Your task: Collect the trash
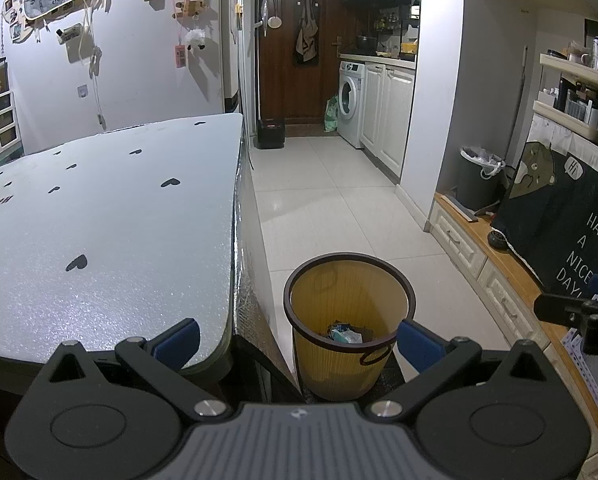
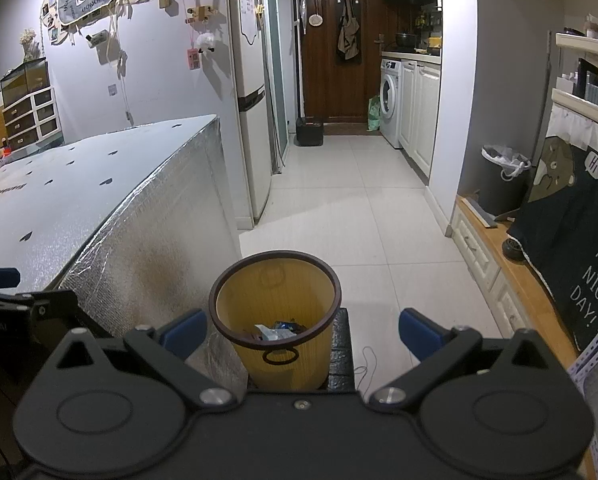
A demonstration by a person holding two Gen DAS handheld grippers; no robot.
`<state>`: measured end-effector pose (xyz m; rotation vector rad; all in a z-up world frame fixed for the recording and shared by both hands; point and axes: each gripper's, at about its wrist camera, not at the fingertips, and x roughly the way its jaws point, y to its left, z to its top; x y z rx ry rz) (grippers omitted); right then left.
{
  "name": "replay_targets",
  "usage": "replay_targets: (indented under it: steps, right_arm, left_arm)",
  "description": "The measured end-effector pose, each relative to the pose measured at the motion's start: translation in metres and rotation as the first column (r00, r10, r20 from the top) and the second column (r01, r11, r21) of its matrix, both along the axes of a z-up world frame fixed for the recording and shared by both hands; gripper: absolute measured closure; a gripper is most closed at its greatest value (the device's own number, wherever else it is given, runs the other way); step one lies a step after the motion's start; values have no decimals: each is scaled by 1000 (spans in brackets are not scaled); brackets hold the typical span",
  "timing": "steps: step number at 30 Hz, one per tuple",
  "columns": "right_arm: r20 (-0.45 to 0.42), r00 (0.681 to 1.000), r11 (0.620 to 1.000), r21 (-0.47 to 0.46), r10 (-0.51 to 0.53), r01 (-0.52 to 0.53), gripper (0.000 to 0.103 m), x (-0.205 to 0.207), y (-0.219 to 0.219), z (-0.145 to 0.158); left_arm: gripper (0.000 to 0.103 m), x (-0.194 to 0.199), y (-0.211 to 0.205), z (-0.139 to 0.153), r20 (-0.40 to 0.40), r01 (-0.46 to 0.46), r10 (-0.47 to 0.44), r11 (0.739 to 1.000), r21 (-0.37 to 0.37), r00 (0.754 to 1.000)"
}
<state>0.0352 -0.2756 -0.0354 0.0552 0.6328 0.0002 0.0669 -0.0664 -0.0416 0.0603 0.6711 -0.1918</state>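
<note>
Trash (image 1: 345, 335) lay at the bottom of the bin (image 1: 349, 322): crumpled pale wrapper plus something blue, low in the bin, well under the rim. The bin stood on the floor just beside the foil-sided table (image 1: 107, 216), at its near corner, probably parked there so scraps could go straight off the tabletop edge into it.

Left gripper (image 1: 297, 338) hung above and behind the bin, jaws spread wide, nothing between the blue pads (image 1: 177, 340). Right gripper (image 2: 303, 330) the same: wide open, empty, bin mouth framed between its fingers. Both aimed down at the bin, which to me read as a drop just finished or a check of the contents; no loose trash showed on the table top or the tiles near the bin, so the task looked close to done.

View differences: the left view showed most of the table top, bare but for printed hearts, and the right gripper's tip poking in at the far right edge. The right view showed the table's foil side wall, a dark mat (image 2: 341, 354) under the bin, a thin cord on the tiles beside the bin, and the left gripper's body at the left edge. A second, dark bin (image 2: 501, 178) with a white liner stood well beyond the bin, by the far wall, seen in both.
</note>
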Motion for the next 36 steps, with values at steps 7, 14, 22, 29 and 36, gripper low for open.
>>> replay_targets:
  steps: [7,14,22,29,36]
  right_arm:
    - [0,1000,1000,0,3,-3,0,0,-1,1]
    - [1,1000,1000,0,3,-3,0,0,0,1]
    - [1,1000,1000,0,3,-3,0,-1,0,0]
    - [1,1000,1000,0,2,-2,0,-1,-1,1]
    - [2,1000,1000,0,3,-3,0,-1,-1,1]
  left_arm:
    - [0,1,0,1,1,0,0,1000,0,1000]
    - [0,0,0,1,1,0,0,1000,0,1000]
    - [0,1,0,3,3,0,0,1000,1,1000]
    - [0,1,0,5,5,0,0,1000,1,1000]
    - [0,0,0,6,5,-1,1,1000,-6,1000]
